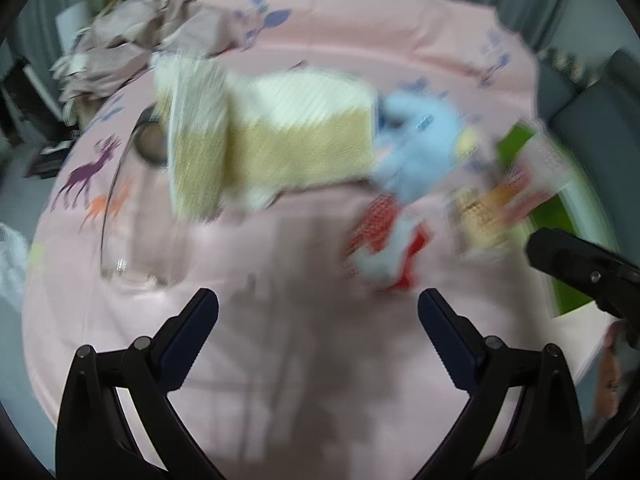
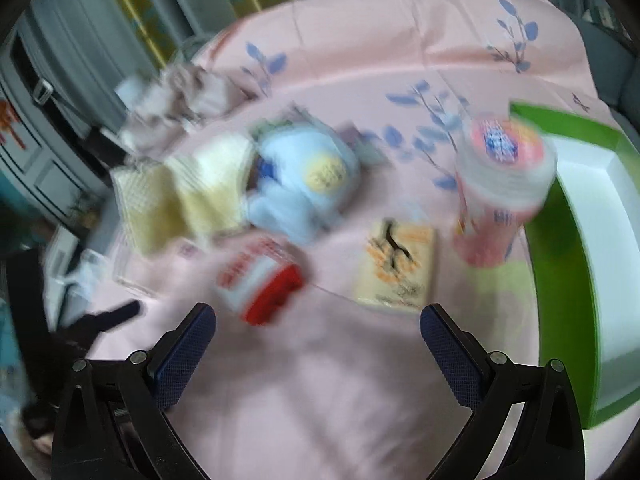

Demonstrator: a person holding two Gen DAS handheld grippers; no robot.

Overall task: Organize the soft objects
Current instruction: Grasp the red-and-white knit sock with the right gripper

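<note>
A: Big picture first. A pink tablecloth (image 2: 360,60) covers the whole work surface, printed with blue leaf sprigs, and the left wrist view picks up purple and orange deer near its left edge. Grey curtains hang behind, with something yellow between them, and both views are heavily motion-blurred.

B: What sits on it, biggest down?

A: On the right, a green and white bin (image 2: 580,208), its wall rising at the cloth's edge. Then a folded cream and tan towel (image 1: 280,132) in the middle of the table, with a crumpled mauve cloth (image 1: 132,48) heaped at the far left edge behind it.

B: And the blue thing?

A: A light blue plush toy (image 2: 308,184) touching the towel's right side. To its right, well apart, stands a pink tub (image 2: 500,192) just beside the bin. In front of the plush lie a red and white packet (image 2: 260,284) and a flat cream packet (image 2: 400,268), near each other but apart.

B: The claws?

A: The left gripper (image 1: 318,308) is spread wide over bare cloth, nothing between its jaws. The right gripper (image 2: 318,322) is the same: splayed, empty, short of the red and white packet. A glass dish (image 1: 132,216) sits at the left, its contents too blurred to tell.
</note>
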